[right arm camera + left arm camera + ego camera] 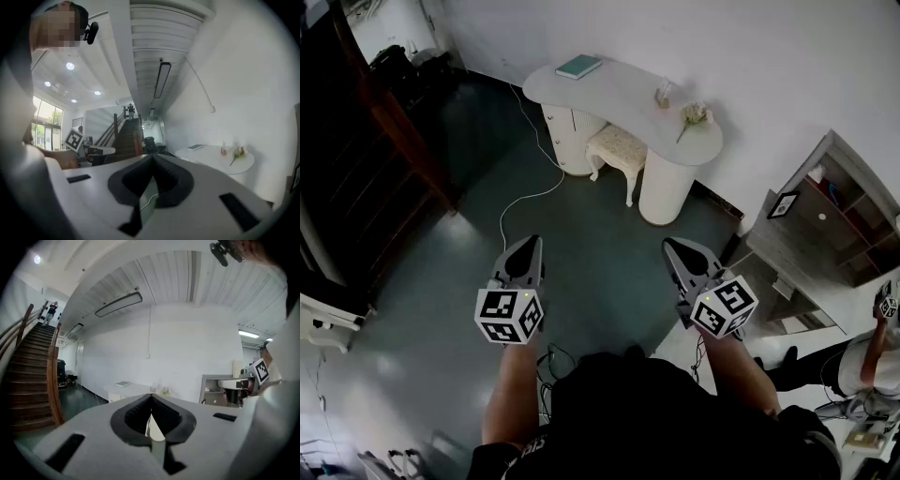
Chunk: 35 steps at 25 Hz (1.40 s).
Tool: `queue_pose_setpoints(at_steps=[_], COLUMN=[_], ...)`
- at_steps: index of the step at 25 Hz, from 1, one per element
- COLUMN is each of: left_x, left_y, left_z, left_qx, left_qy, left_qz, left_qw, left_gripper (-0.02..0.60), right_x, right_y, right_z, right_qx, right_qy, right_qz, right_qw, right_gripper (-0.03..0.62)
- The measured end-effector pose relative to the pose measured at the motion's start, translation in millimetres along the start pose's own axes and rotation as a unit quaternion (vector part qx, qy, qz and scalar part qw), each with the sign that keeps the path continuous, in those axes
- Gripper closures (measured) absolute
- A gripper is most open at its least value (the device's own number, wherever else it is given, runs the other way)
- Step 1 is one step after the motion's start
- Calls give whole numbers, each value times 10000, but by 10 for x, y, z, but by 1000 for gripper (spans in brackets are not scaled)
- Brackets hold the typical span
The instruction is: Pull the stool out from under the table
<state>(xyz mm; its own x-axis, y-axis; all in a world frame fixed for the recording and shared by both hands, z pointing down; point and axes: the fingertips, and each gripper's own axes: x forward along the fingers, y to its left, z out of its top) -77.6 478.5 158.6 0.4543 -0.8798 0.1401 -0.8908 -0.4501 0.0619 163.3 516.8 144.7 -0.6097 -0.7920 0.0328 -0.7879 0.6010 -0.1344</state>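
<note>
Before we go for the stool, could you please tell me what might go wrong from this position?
The white cable trails over the floor on the way to the stool; feet could snag it. The stool sits between the pedestals of the table, so a skewed pull could knock them and tip the flowers.

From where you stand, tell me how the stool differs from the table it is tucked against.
The table is taller, with a smooth white curved top; the stool is lower, with a cream textured seat. The table rests on rounded pedestals; the stool stands on slim legs. The table carries a teal book and flowers; the stool's seat is bare. Both are pale and stand on the dark floor by the white wall.
</note>
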Motion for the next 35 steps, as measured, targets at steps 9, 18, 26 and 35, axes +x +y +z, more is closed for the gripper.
queue_pose_setpoints(at_steps=[9, 18, 26, 35], left_x=[30, -137, -565, -890], left_y=[-63, 228, 703, 1144], left_z=[-51, -149, -315, -594], left_qx=[79, -48, -73, -309], left_qy=[71, 49, 35, 140], left_qz=[-78, 1, 19, 37], left_qw=[9999, 10000, 10000, 9994], left_gripper=[572, 572, 572, 572], right_x=[9, 258, 514, 736], right_y=[-37, 225, 792, 1277], right_z=[-30, -89, -180, -457], right_qx=[-5, -29, -72, -104], right_qy=[-8, 46, 54, 395], right_qz=[-26, 138, 157, 156], right_qw=[10000, 9999, 9998, 9990], right_gripper=[594, 592, 591, 589])
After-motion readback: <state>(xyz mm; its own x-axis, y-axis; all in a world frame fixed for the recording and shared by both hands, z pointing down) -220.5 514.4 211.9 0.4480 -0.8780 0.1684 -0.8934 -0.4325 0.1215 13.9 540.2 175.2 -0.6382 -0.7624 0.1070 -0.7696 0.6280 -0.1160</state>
